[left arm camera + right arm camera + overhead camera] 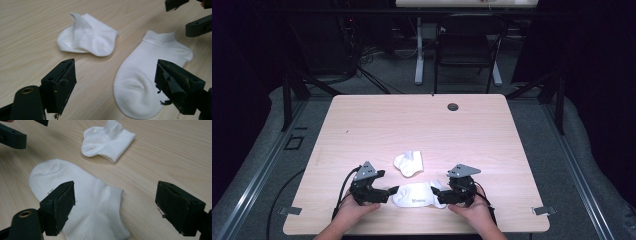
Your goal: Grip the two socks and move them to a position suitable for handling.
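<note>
Flat sock lies on the table near its front edge, long axis left to right, between the two grippers. Left gripper, jaws spread and empty, faces the toe end; right gripper, likewise spread and empty, faces the cuff end. Each sits just beside its end. Folded sock lies apart, farther back. No containers are present.
</note>
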{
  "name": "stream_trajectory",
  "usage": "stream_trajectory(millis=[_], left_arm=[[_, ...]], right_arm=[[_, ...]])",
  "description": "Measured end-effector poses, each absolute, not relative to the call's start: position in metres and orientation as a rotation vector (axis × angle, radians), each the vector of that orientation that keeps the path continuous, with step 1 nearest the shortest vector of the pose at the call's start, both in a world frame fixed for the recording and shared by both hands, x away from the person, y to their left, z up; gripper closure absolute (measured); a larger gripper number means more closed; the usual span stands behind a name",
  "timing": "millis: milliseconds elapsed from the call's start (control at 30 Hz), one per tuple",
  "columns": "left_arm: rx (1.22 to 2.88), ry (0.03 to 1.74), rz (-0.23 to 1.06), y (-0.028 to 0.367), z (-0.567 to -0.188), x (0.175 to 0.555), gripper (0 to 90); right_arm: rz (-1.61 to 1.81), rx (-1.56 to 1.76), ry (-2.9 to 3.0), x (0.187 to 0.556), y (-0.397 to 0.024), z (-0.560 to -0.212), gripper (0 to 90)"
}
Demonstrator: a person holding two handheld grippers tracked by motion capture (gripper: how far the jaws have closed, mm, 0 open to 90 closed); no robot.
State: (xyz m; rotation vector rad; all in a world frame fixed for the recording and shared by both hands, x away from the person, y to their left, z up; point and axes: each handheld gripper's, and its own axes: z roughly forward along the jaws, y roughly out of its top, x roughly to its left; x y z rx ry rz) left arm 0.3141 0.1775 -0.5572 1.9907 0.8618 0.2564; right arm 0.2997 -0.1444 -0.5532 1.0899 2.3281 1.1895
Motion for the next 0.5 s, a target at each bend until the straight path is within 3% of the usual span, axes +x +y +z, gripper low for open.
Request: stream_trajectory(millis=[133,233,267,333,500], left_arm=[[1.96,0.895,0.247,0.188,-0.556,0.319,17.4],[1.95,0.911,0.241,0.194,-0.554,0.321,23.6],[1.94,0.911,0.242,0.195,-0.553,0.321,27.6],[1.954,0.901,0.28,0.196,-0.551,0.322,30.2],[1.999,0.923,0.383,0.197,-0.55,0.322,33.5]], right_arm=[[1.17,1.078,2.325,0.3,-0.147,-0.552,16.8],[1.172,1.086,2.33,0.299,-0.147,-0.549,32.2],[1.172,1.08,2.337,0.299,-0.146,-0.548,32.5],[1.173,1.067,2.359,0.3,-0.146,-0.545,37.4],[1.168,1.035,2.369,0.3,-0.143,-0.542,40.2]])
